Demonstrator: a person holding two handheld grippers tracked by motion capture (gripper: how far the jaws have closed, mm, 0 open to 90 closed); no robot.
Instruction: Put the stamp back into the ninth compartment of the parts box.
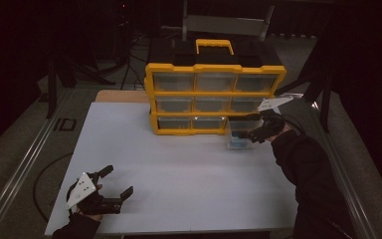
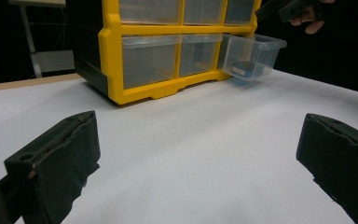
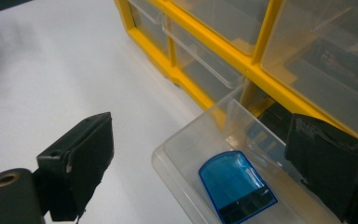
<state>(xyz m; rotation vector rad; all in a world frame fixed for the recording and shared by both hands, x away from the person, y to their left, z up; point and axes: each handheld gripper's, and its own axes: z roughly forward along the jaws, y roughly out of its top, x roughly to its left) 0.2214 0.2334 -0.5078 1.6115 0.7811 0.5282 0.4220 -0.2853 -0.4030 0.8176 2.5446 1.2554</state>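
Observation:
A yellow-framed organizer [image 1: 214,94] with clear drawers stands at the back of the white table [image 1: 179,169]. Its bottom right drawer [image 1: 238,139] is pulled out, and a small blue translucent piece [image 3: 235,186] lies inside it. My right gripper [image 1: 247,127] hovers just over that drawer, jaws wide open with nothing between the pads; the blue piece lies below them on the drawer floor. My left gripper [image 1: 118,180] rests near the table's front left corner, open and empty. In the left gripper view the organizer [image 2: 149,56] and its open drawer [image 2: 251,56] stand far ahead.
The organizer has a yellow carry handle [image 1: 214,46] on top. A metal rail [image 1: 25,164] runs along the table's left side, and dark stands and cables sit on the floor behind. A dark right sleeve [image 1: 303,164] crosses the table's right edge.

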